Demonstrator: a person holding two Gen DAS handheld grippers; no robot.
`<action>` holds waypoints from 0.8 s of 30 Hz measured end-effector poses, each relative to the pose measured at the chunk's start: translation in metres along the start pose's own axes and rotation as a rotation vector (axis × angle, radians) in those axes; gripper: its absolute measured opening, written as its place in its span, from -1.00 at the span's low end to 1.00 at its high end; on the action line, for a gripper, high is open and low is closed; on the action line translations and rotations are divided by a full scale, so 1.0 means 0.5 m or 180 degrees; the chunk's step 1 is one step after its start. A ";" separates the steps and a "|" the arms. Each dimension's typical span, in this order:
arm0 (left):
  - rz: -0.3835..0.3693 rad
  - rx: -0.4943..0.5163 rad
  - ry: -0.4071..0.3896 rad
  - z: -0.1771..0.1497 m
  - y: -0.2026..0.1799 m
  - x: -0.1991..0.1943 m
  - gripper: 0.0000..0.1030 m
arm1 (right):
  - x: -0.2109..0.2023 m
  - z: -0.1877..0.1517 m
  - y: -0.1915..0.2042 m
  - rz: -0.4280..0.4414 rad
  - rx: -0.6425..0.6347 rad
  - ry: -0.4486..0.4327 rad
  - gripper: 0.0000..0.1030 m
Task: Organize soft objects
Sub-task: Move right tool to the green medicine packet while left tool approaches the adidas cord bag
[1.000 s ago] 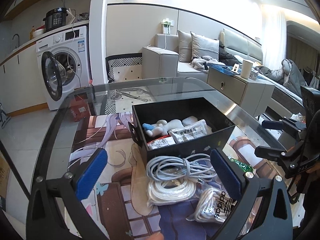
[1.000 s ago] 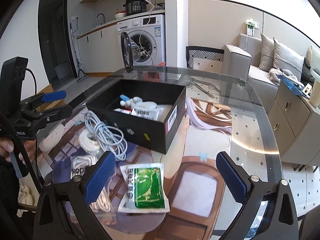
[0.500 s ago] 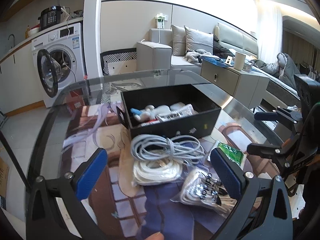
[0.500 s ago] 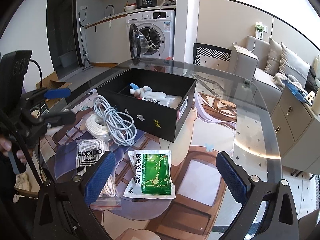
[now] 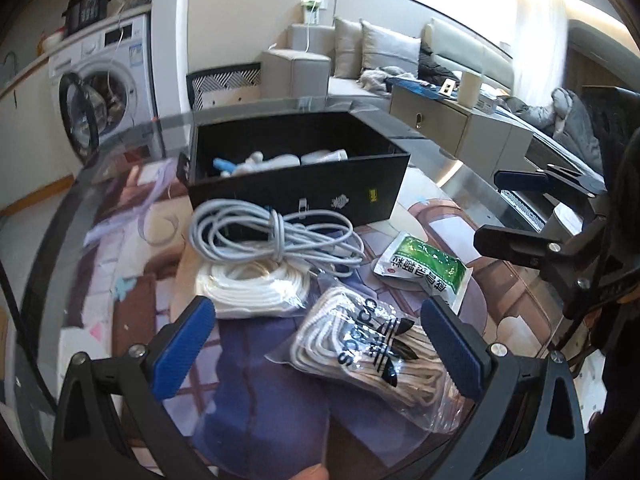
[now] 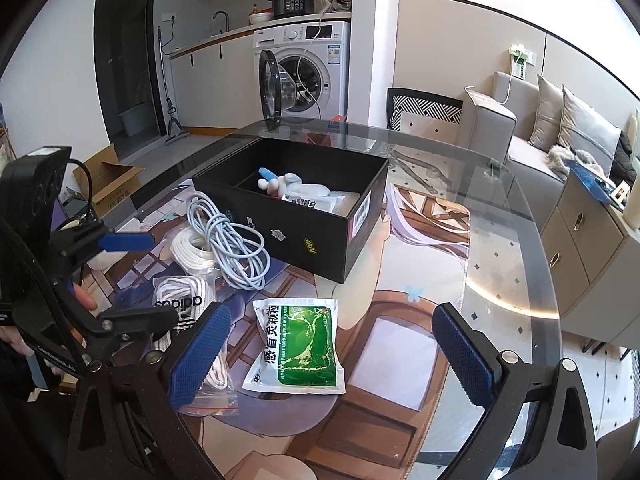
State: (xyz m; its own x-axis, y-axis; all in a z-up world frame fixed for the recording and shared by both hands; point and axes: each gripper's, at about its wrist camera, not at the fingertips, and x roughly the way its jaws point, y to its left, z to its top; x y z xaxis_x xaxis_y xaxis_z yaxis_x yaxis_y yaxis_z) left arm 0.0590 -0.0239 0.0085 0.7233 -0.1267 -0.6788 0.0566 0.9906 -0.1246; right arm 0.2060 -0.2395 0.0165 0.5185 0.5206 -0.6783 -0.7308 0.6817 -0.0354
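A black open box (image 5: 296,184) (image 6: 320,236) stands on the glass table and holds a white plush toy (image 6: 296,188) and white packets. In front of it lie a grey cable coil (image 5: 272,236) (image 6: 236,244), a white rope coil (image 5: 252,288) (image 6: 190,250), a clear adidas bag of white laces (image 5: 368,348) (image 6: 180,304) and a green sachet (image 5: 424,270) (image 6: 300,344). My left gripper (image 5: 320,344) is open and empty just above the lace bag. My right gripper (image 6: 332,352) is open and empty above the green sachet.
The round glass table (image 6: 500,216) lies over a printed mat. A washing machine (image 6: 308,68) with its door open stands behind. A sofa (image 6: 552,136) and a cabinet (image 6: 588,240) stand to the right. A cardboard box (image 6: 108,184) sits on the floor at the left.
Both grippers have drawn back from the box and lowered toward the items in front of it. The left one now frames the lace bag, the right one the green sachet. Both stayed open.
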 end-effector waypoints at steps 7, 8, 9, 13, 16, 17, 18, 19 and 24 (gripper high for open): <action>0.0085 0.0036 0.0092 -0.011 -0.020 0.021 1.00 | 0.020 -0.006 -0.003 0.0032 0.0020 0.0078 0.99; 0.0100 0.0056 0.0106 -0.013 -0.025 0.024 1.00 | 0.023 -0.008 -0.004 0.0037 0.0023 0.0093 0.99; 0.0110 0.0075 0.0112 -0.015 -0.030 0.027 1.00 | 0.028 -0.009 -0.005 0.0044 0.0026 0.0116 0.99; 0.0106 0.0193 0.0191 -0.024 -0.045 0.038 1.00 | 0.041 -0.014 -0.009 0.0060 0.0041 0.0167 0.99; 0.0124 0.0274 0.0197 -0.028 -0.048 0.037 1.00 | 0.048 -0.016 -0.008 0.0070 0.0047 0.0191 0.99; 0.0108 0.0279 0.0212 -0.027 -0.046 0.036 1.00 | 0.050 -0.017 -0.008 0.0074 0.0047 0.0199 0.99; 0.0094 0.0282 0.0226 -0.027 -0.043 0.035 1.00 | 0.052 -0.018 -0.007 0.0076 0.0044 0.0214 0.99; 0.0088 0.0300 0.0243 -0.026 -0.040 0.034 1.00 | 0.055 -0.019 -0.007 0.0078 0.0041 0.0226 0.99; 0.0084 0.0335 0.0298 -0.022 -0.013 0.026 1.00 | 0.076 -0.025 -0.002 0.0069 0.0033 0.0350 0.99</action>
State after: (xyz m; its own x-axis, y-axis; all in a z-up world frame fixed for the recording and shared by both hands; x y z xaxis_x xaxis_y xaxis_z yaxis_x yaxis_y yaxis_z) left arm 0.0604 -0.0324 -0.0076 0.6585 -0.0998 -0.7459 0.1137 0.9930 -0.0325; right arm 0.2208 -0.2267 -0.0182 0.4502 0.4762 -0.7553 -0.7365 0.6763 -0.0126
